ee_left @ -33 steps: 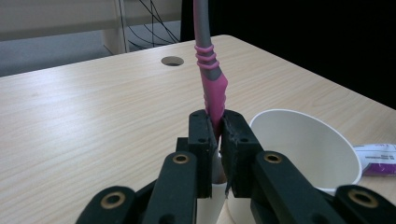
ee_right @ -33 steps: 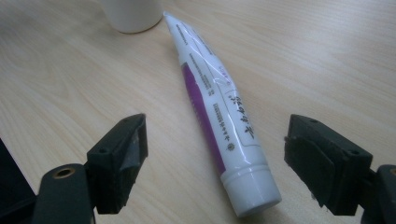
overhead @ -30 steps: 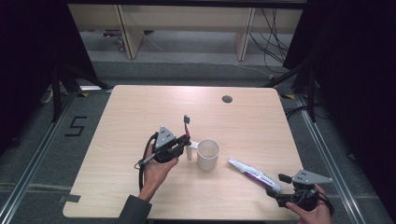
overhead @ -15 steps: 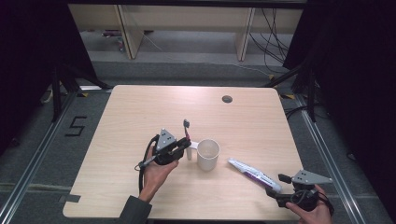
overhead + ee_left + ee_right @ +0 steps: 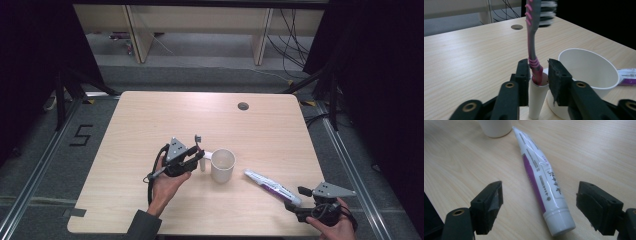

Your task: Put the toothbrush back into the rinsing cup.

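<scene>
A pink and grey toothbrush stands upright in a narrow white holder tube beside a white cup. My left gripper flanks the brush handle just above the tube. Its jaws have just been opening, and the pads stand slightly off the handle. In the high view the left gripper sits left of the cup, with the toothbrush rising from it. A white and purple toothpaste tube lies flat on the table. My right gripper is open wide, one jaw on each side of the tube's cap end, near the front right edge.
The wooden table has a round cable hole at the back right. Beyond its far edge are shelf legs and cables on the floor. Dark frames stand on both sides.
The left gripper's jaws stand a little wider around the toothbrush than before. Neither hand has shifted, and the brush, cup and toothpaste tube are where they were.
</scene>
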